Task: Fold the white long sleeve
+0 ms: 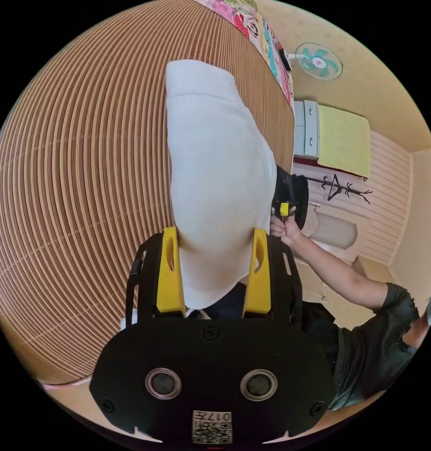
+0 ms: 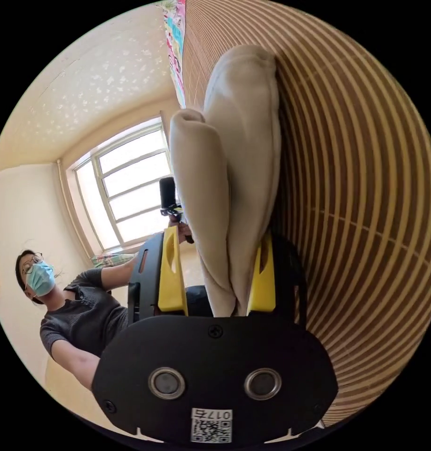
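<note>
The white long sleeve (image 1: 215, 188) is hanging in the air, lifted clear of the striped bamboo mat (image 1: 74, 188) that is spreading out behind it. In the left gripper view, the left gripper (image 1: 216, 270) is standing wide, its two yellow jaws well apart, and a broad panel of the white cloth is running down between them, filling the gap from one jaw to the other; whether the jaws are truly pinching it I cannot tell, since the cloth's lower edge is disappearing behind the black housing. A stitched hem is crossing the garment near its far end.

To the side, the person's hand (image 1: 283, 228) is gripping the handle of the right gripper (image 1: 290, 195), which is sitting right against the edge of the same cloth.

In the right gripper view, the right gripper (image 2: 218, 275) is also standing wide open. The garment (image 2: 234, 178) is bunching into two thick folds that are funnelling down between the yellow jaws, lying closer to the jaw on the mat (image 2: 365, 211) side and apart from the other. Here the left gripper (image 2: 168, 197) is showing beside the cloth, against a bright window (image 2: 126, 188). A wall fan (image 1: 319, 61) and a yellow towel (image 1: 344, 141) are showing beyond the mat in the left gripper view.
</note>
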The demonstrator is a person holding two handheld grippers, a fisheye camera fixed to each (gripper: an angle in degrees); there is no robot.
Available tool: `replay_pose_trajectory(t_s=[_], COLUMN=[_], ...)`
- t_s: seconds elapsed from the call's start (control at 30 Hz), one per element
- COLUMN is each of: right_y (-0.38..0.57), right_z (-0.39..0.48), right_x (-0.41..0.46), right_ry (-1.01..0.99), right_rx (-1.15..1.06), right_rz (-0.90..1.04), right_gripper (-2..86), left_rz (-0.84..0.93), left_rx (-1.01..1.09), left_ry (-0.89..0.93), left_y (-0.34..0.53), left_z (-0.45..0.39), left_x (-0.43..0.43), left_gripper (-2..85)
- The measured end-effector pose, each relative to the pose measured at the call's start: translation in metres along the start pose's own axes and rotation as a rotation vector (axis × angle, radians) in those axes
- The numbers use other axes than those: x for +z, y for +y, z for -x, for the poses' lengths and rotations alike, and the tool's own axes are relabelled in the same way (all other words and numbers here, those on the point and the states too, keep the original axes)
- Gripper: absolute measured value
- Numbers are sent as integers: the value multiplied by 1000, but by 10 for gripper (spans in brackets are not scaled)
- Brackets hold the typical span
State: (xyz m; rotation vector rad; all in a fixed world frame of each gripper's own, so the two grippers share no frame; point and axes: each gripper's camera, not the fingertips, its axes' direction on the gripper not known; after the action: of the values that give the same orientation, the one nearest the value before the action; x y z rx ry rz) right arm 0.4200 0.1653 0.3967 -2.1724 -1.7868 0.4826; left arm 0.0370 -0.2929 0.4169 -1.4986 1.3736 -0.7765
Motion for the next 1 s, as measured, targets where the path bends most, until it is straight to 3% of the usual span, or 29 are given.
replay_pose_trajectory(t_s=[0.07, 0.23, 0.47, 0.63, 0.73, 0.83, 0.9, 1.0], right_y=[5, 30, 32, -8, -43, -70, -78, -63], right_z=[8, 51, 173, 263, 283, 265, 240, 239], right_x=[5, 54, 242, 375, 446, 502, 532, 526], right_ry=[73, -9, -8, -49, -28, 130, 259, 246], right_rx=[24, -39, -237, -327, -228, -76, 47, -62], right_rz=[-5, 36, 174, 162, 89, 71, 165, 236], right_gripper=[166, 129, 122, 124, 131, 137, 140, 122], left_rz=[-3, 46, -50, -245, -336, -455, -543, -693], left_rx=[-18, -20, -43, -66, -137, -347, -479, -495], left_ry=[0, 30, -24, -181, -301, -456, -512, -399], left_y=[0, 40, 194, 307, 332, 348, 366, 399], left_z=[-6, -19, 2, 19, 44, 91, 119, 137], left_x=[5, -17, -149, -306, -372, -404, -405, -374], left_gripper=[188, 146, 141, 146, 156, 151, 137, 135])
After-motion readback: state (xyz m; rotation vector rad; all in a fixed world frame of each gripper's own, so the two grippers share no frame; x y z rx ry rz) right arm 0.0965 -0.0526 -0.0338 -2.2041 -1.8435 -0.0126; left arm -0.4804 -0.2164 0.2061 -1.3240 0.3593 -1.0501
